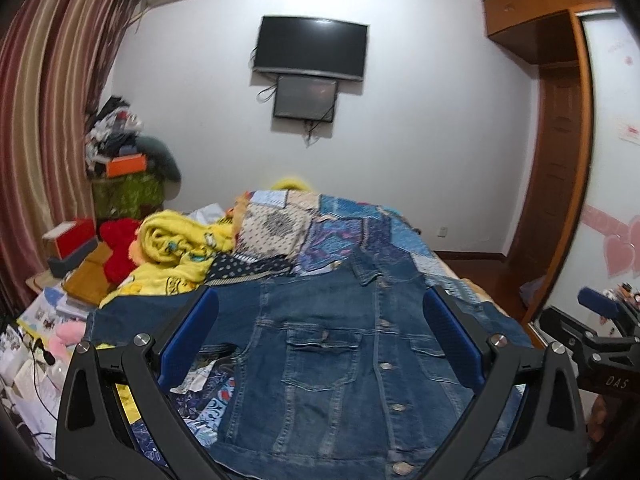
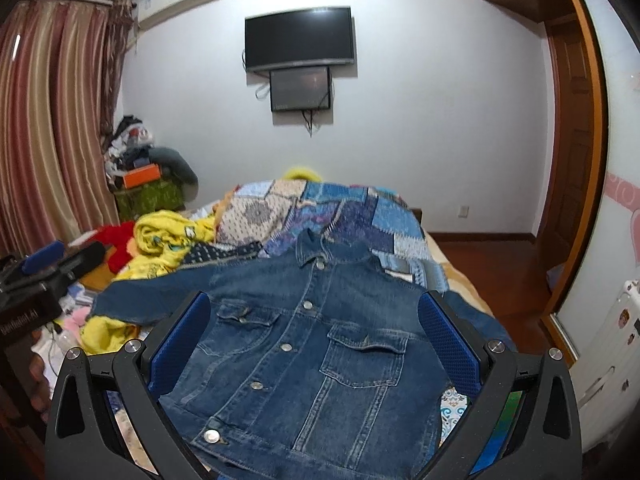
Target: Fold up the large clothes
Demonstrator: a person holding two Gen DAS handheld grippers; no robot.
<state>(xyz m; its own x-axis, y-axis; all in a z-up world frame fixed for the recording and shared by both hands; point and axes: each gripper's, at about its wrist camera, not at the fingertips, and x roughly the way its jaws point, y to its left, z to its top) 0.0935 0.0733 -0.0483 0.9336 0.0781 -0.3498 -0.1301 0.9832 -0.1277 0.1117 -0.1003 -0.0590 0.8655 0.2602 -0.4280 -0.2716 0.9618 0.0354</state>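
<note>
A denim jacket (image 2: 304,344) is seen spread front-up and buttoned on the bed (image 2: 404,236), both grippers (image 1: 320,344) (image 2: 314,344) held above it with fingers apart; folding appears unstarted, a sleeve grasp likely needed first.

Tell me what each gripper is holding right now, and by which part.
Nothing. The left gripper and right gripper are both open above the denim jacket, which lies spread out, front up, on the bed.

A patchwork quilt (image 1: 340,232) covers the bed; a yellow blanket (image 1: 176,252) lies crumpled beside a red plush toy (image 1: 118,248); a black TV (image 1: 312,48) hangs on the wall above a smaller screen (image 1: 306,98); striped curtains (image 1: 44,120) hang left; an orange box (image 1: 126,165) tops a corner pile
</note>
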